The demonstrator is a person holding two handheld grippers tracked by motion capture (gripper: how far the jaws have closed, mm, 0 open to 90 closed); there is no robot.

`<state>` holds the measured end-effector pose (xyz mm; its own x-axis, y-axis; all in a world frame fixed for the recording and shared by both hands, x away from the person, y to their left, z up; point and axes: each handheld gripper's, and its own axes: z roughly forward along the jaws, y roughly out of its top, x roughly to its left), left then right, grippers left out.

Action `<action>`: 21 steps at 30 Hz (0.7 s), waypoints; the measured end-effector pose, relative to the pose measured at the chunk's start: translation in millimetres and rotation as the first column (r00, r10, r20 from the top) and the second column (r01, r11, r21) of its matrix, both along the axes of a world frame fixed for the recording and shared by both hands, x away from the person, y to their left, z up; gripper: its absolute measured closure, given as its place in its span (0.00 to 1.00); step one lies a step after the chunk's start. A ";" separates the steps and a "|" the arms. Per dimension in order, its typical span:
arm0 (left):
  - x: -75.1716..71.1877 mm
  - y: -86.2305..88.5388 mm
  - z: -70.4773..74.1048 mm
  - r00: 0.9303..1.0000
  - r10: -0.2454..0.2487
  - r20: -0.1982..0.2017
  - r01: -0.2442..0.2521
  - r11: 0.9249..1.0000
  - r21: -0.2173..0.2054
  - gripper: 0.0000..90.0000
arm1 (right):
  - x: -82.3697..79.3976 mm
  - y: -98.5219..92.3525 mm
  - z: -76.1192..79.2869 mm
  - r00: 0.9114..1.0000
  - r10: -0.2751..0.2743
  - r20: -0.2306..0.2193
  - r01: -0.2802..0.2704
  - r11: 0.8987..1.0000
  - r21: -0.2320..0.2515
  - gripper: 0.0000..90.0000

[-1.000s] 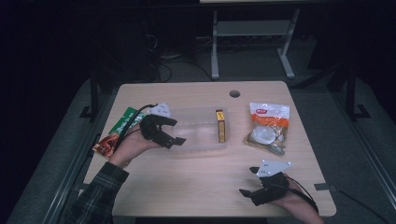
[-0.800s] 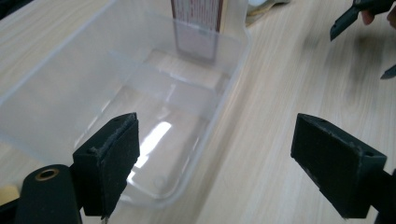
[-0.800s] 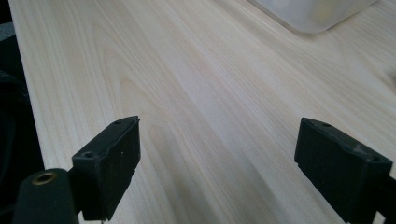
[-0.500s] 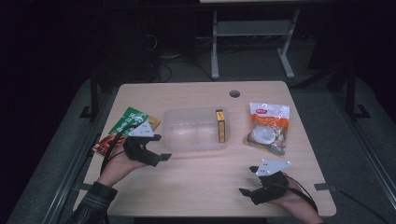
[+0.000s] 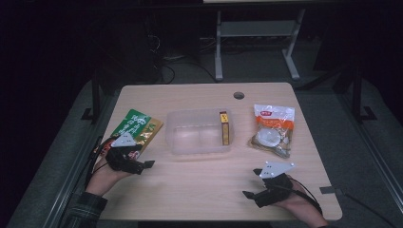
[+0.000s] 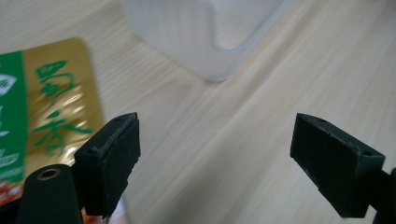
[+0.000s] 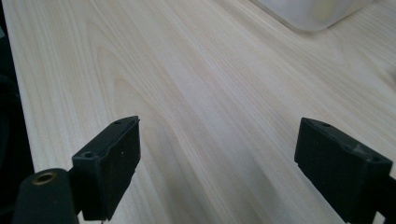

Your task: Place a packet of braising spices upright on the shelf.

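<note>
A clear plastic container (image 5: 199, 113) sits mid-table with a slim yellow-orange box (image 5: 225, 127) standing against its right wall. Left of it lies a green and gold packet (image 5: 135, 124), and right of it an orange and white bag (image 5: 272, 129). My left gripper (image 5: 142, 162) is low over the table at the packet's near end, open, with nothing between its fingers. In the left gripper view (image 6: 215, 154) the packet (image 6: 46, 107) is at the left and the container's corner (image 6: 205, 32) ahead. My right gripper (image 5: 251, 183) rests open near the front right edge, over bare wood (image 7: 217, 163).
A round cable hole (image 5: 238, 95) is at the table's back edge. A strip of tape (image 5: 329, 190) lies at the front right corner. Bare wood runs between the two grippers in front of the container. A desk frame stands on the dark floor behind.
My left gripper has drawn back from the container's left end toward the person and down to the packet's near end. The right gripper has stayed put.
</note>
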<state>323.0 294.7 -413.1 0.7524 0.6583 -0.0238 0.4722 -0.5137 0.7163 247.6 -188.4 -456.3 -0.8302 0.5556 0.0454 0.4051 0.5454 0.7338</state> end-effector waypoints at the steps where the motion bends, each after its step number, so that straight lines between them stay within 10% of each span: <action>1: 1.9 4.4 0.2 1.000 0.018 0.002 -0.018 1.000 0.006 0.18 | 0.0 -0.1 0.1 1.000 -0.001 0.001 0.001 1.000 0.000 0.15; 12: 32.3 44.5 1.1 0.982 0.186 0.033 -0.186 0.983 0.003 0.27 | 0.0 2.0 0.2 1.000 0.000 -0.001 0.000 1.000 0.003 0.15; 21: 67.5 66.5 -7.1 0.958 0.283 0.039 -0.285 0.958 0.036 0.65 | 1.6 4.2 -1.7 1.000 0.002 -0.010 -0.002 1.000 -0.002 0.15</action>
<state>390.4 361.2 -420.2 0.5343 0.8448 0.0293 0.5789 -0.3909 0.7156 249.2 -184.1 -458.0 -0.8310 0.5537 0.0528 0.4111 0.5476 0.7288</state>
